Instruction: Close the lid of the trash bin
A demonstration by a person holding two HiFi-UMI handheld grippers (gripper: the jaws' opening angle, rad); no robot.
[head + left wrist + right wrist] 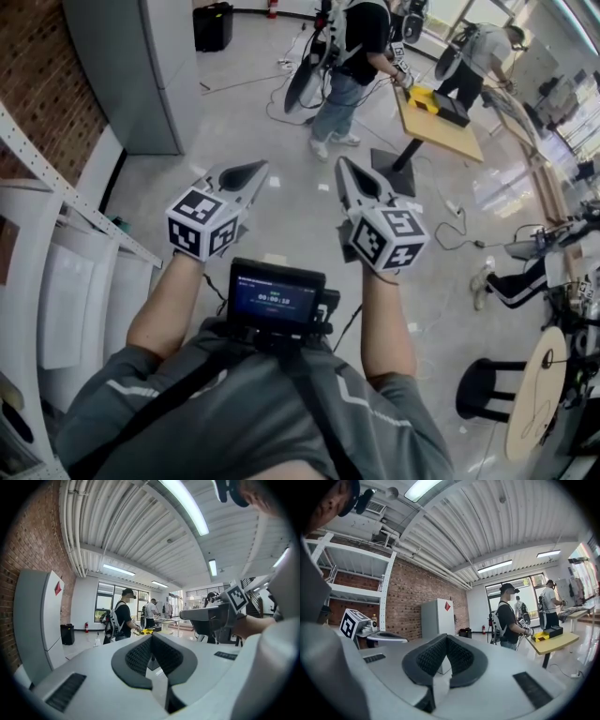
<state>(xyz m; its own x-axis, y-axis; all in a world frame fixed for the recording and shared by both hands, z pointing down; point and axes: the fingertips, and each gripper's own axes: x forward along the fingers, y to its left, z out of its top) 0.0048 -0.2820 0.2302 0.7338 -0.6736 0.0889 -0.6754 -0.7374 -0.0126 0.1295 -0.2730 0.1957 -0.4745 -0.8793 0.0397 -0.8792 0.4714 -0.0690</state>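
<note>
A black bin (213, 25), likely the trash bin, stood at the top edge of the head view, well apart from both grippers. Its lid was too small to make out. The left gripper (253, 171) and right gripper (344, 169) had their jaws together on nothing. A grey cabinet (141, 75) rose at upper left, and a person (354, 56) stood by a bench (441, 127) at upper right.

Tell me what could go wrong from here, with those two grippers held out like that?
1. Cables lie loose on the floor ahead; a step that way might catch a foot.
2. A person stands at the table ahead, so the left gripper and right gripper, held level with jaws shut and empty, could bump someone if carried forward.
</note>
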